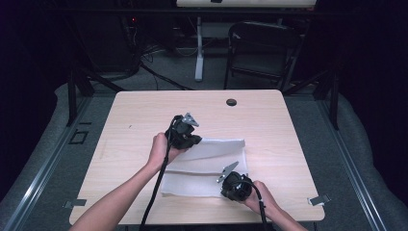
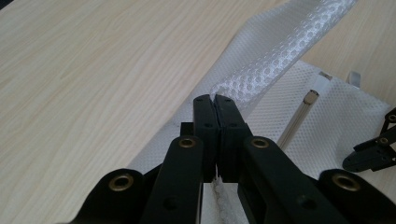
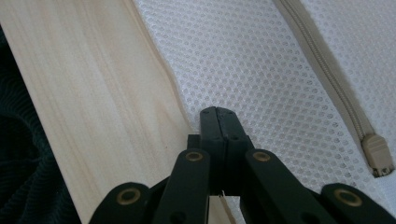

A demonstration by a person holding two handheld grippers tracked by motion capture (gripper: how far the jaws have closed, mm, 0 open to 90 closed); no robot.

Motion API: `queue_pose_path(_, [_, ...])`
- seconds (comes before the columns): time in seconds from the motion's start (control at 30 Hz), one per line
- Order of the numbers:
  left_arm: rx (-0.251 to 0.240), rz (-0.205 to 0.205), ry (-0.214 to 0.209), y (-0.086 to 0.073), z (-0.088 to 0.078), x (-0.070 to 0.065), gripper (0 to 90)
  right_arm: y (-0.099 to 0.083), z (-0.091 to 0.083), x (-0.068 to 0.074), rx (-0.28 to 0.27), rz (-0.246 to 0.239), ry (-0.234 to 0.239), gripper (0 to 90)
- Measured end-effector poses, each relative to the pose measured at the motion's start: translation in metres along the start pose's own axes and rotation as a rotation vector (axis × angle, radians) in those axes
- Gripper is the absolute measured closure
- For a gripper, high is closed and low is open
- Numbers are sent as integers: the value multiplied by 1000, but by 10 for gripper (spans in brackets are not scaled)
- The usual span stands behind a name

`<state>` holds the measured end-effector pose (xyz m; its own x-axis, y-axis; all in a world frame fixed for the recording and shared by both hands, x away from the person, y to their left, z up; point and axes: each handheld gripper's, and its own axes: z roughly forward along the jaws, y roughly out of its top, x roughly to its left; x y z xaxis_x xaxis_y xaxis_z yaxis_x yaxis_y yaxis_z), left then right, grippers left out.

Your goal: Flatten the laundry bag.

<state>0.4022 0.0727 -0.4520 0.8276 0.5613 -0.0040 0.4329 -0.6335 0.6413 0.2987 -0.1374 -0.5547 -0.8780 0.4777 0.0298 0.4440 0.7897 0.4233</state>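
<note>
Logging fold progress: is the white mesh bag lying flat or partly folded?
Partly folded. The left gripper, shut on the mesh bag, holds one edge lifted as a raised flap over the rest; the right gripper pins the near corner.

In the high view, the left hand-held gripper [image 1: 184,133] is covering the far left corner of the white mesh bag [image 1: 207,168], so that corner is hiding. The right hand-held gripper [image 1: 235,185] is covering the bag's near right corner too. The spot where each pair of jaws is meeting the mesh is too small to make out there.

In the left gripper view, the black jaws are blocking the bag's edge near the bottom. The other gripper [image 2: 373,149] is getting cut off by the right edge.

In the right gripper view, the zipper [image 3: 327,74] is running out past the top edge, and the dark cloth [image 3: 28,177] at the left is looking blurry.
</note>
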Motion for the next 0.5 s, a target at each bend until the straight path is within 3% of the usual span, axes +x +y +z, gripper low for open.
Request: queue_pose_path(0.5, [4,-7,73,17,-6,14,890,-3,-2,8,32,-33,49,900])
